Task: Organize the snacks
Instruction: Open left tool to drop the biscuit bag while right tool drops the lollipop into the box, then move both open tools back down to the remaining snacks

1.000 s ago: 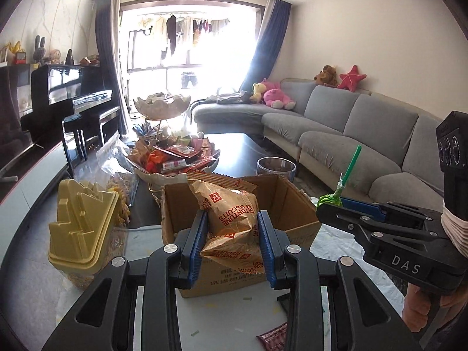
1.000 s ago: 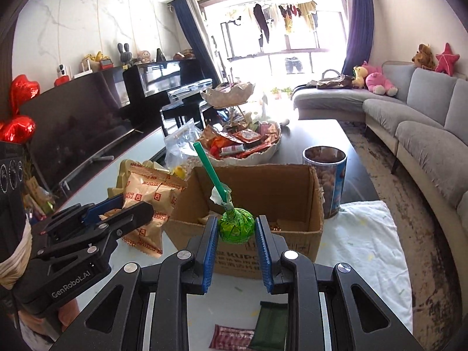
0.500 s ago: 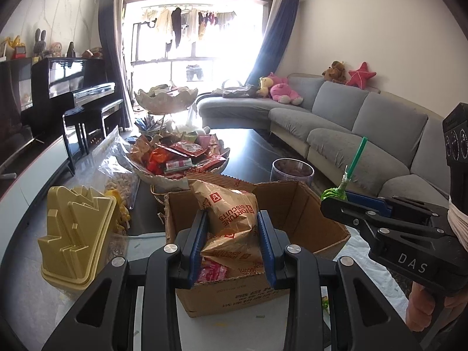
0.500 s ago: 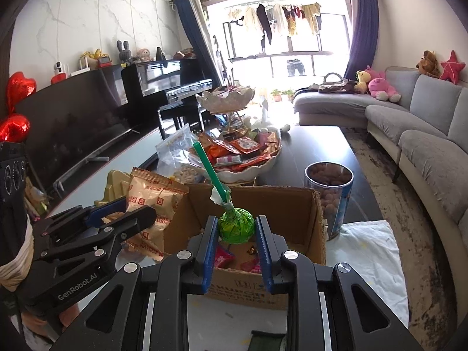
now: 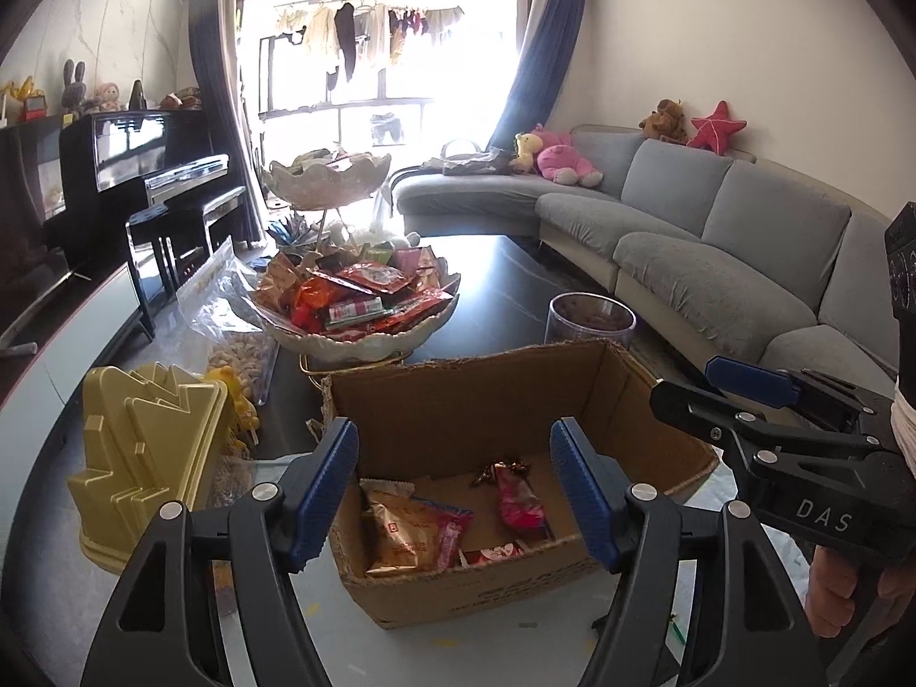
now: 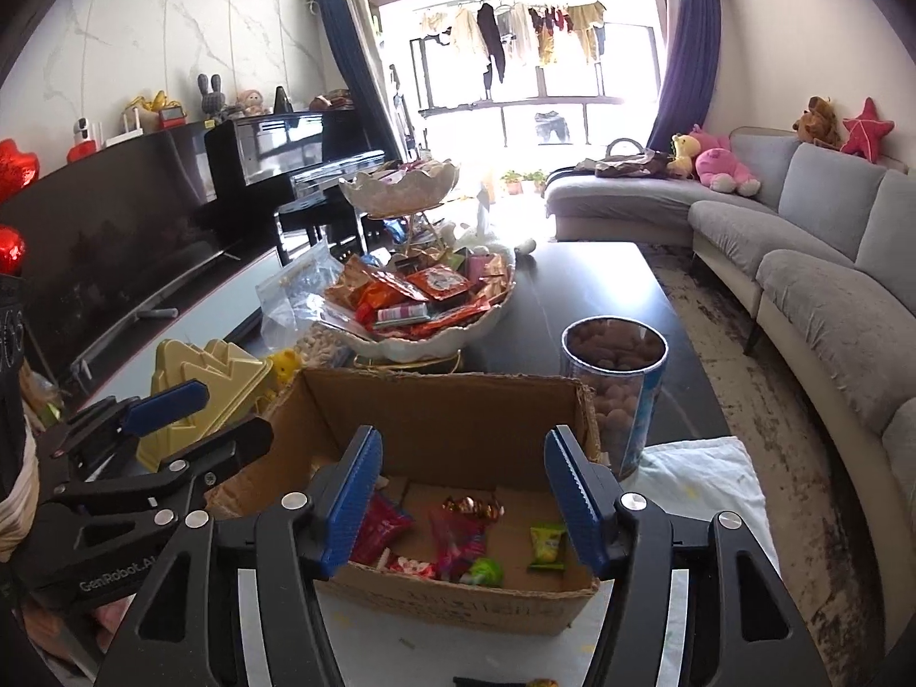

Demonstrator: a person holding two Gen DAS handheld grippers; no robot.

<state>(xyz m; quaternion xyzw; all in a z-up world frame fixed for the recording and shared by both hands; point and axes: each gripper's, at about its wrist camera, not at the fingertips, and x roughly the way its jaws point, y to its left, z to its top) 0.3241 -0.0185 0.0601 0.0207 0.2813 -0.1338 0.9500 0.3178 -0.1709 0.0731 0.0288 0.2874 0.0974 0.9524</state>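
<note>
**Both grippers opening above the snack box**

The left gripper (image 5: 455, 492) hangs over the near edge of an open cardboard box (image 5: 475, 401) on the desk (image 6: 693, 492). Its blue fingers (image 5: 326, 492) are spreading apart with nothing pinched between them. Straight below, a tan biscuit packet (image 5: 401, 538) lies on the box floor beside a pink wrapped sweet (image 5: 518, 501).

The right gripper (image 6: 461, 498) is over the same box, just beside the left one. Its fingers (image 6: 572, 501) are also spreading and grip nothing. In the box beneath it lie a green lollipop (image 6: 484, 572), a small yellow-green packet (image 6: 547, 544) and red wrappers (image 6: 380, 526).

Behind the box stands a tiered white bowl (image 5: 366, 338) heaped with more snack packets. A clear canister of brown snacks (image 6: 615, 378) stands just beside the box's right far corner, and a yellow moulded container (image 5: 143, 469) sits to the box's left.
</note>
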